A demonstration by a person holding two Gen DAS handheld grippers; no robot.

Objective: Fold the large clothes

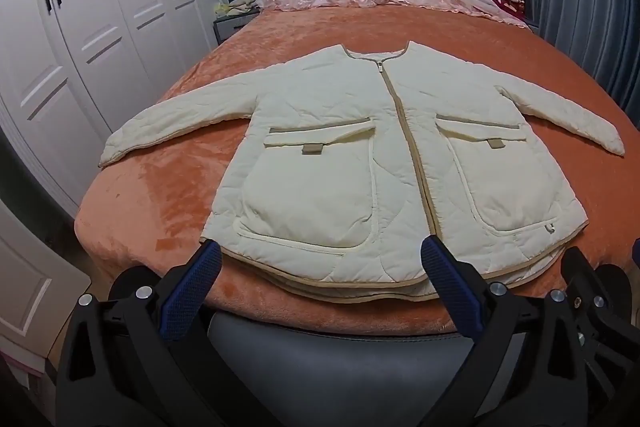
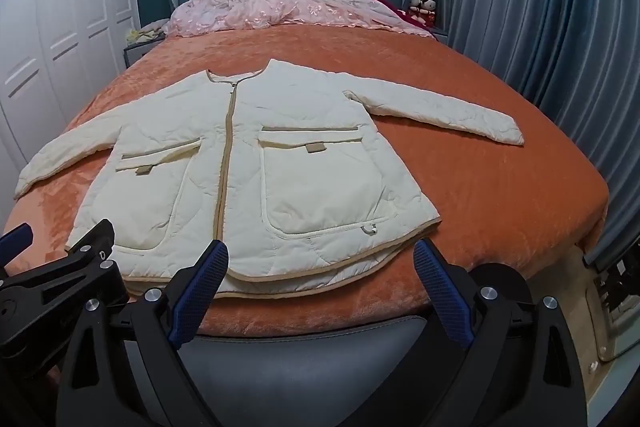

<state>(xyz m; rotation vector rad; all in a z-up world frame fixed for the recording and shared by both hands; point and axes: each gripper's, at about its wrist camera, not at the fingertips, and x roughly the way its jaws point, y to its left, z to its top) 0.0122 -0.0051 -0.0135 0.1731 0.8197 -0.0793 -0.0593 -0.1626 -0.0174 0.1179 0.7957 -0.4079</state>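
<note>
Slippage looked the main risk: the cream quilted zip-front jacket [image 1: 360, 155], puffy and smooth, lay flat and face up on the orange plush bed [image 1: 168, 187], and thick padded folds could spring open. Just short of its hem, the left gripper [image 1: 320, 255] held its blue ribbed fingers [image 1: 192, 291] wide, empty.

From the right wrist, the right gripper [image 2: 320, 255] hovered just short of the same hem, fingers [image 2: 440, 295] wide, holding nothing.
</note>
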